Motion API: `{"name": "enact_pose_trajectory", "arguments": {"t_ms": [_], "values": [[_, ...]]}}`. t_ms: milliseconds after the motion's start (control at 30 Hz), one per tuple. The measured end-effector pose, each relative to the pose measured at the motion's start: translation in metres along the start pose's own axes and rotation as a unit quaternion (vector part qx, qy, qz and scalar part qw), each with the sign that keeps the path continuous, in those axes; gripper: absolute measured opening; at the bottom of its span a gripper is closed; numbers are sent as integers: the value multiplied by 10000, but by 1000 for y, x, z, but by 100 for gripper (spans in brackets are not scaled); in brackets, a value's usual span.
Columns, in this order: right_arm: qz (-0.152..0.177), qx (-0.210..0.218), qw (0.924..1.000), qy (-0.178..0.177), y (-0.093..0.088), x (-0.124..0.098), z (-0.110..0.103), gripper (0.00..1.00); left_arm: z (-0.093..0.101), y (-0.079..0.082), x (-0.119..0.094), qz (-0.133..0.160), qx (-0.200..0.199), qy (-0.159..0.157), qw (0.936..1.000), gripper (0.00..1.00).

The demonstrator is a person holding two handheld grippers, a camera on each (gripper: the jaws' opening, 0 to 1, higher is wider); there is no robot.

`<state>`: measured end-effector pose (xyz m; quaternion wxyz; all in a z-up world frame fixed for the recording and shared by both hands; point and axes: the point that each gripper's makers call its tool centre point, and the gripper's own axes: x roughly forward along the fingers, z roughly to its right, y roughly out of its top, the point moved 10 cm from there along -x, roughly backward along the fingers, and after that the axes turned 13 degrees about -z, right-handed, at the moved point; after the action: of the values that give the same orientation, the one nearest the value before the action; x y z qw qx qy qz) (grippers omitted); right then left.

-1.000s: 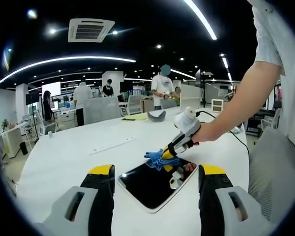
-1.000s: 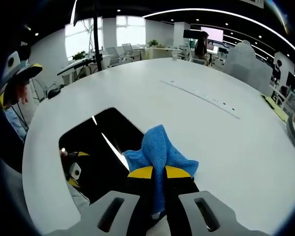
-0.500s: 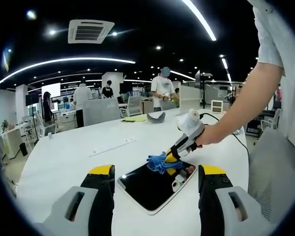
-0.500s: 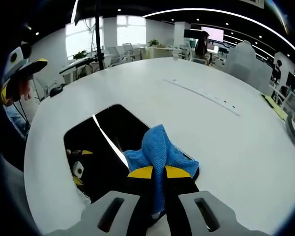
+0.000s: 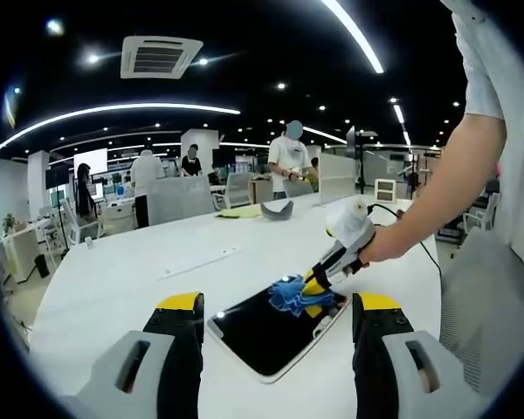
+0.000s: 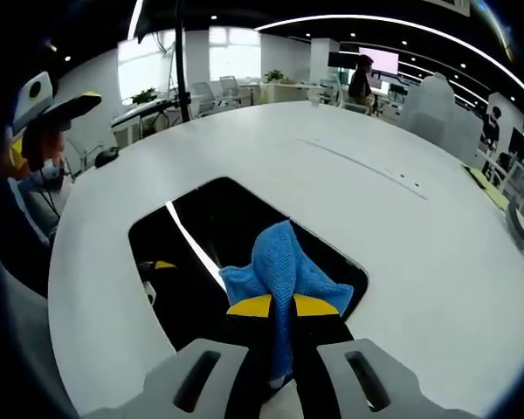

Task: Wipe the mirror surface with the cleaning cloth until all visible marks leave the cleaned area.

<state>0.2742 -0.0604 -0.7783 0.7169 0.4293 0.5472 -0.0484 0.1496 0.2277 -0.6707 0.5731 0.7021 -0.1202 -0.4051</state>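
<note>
A wide white table (image 5: pixel 113 279) takes up most of the room in front of me, with people standing at desks far behind it, a long power strip (image 5: pixel 201 259) lying across its middle and a small grey thing (image 5: pixel 278 208) at its far edge. Near the person's side of the table lies the mirror (image 5: pixel 262 336), a dark rounded rectangle flat on the top, throwing back the ceiling lights; in the right gripper view the mirror (image 6: pixel 210 236) sits right under the tool. On it is the blue cloth (image 5: pixel 295 295), bunched up and pinched in the right gripper (image 5: pixel 319 281), whose jaws are closed tight on the cloth (image 6: pixel 278 266) with a fold sticking out ahead of the yellow tips. The cloth looks to be pressed on the mirror toward its far right part as the left gripper view has it, though I cannot be sure how firmly it bears down. The left gripper (image 5: pixel 278 314) hangs back on the near side of the mirror, its jaws spread wide with nothing between them and touching nothing. To my eye the wiping is under way, not finished; I cannot make out marks on the glass for all the reflections, so I can't judge how much is left. The next stroke, I'd say, calls for dragging the cloth across the unwiped near and left stretch of the glass with steady pressure, keeping the cloth flat and the mirror from sliding; the free left claw could steady its edge.
</note>
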Motion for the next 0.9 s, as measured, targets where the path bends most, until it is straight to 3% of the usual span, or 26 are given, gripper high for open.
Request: {"name": "enact_pose_trajectory", "arguments": {"t_ms": [900], "values": [[-56, -29, 10000, 2, -13, -11, -17, 2, 3, 2, -5, 38, 62, 4, 10000, 69]]}}
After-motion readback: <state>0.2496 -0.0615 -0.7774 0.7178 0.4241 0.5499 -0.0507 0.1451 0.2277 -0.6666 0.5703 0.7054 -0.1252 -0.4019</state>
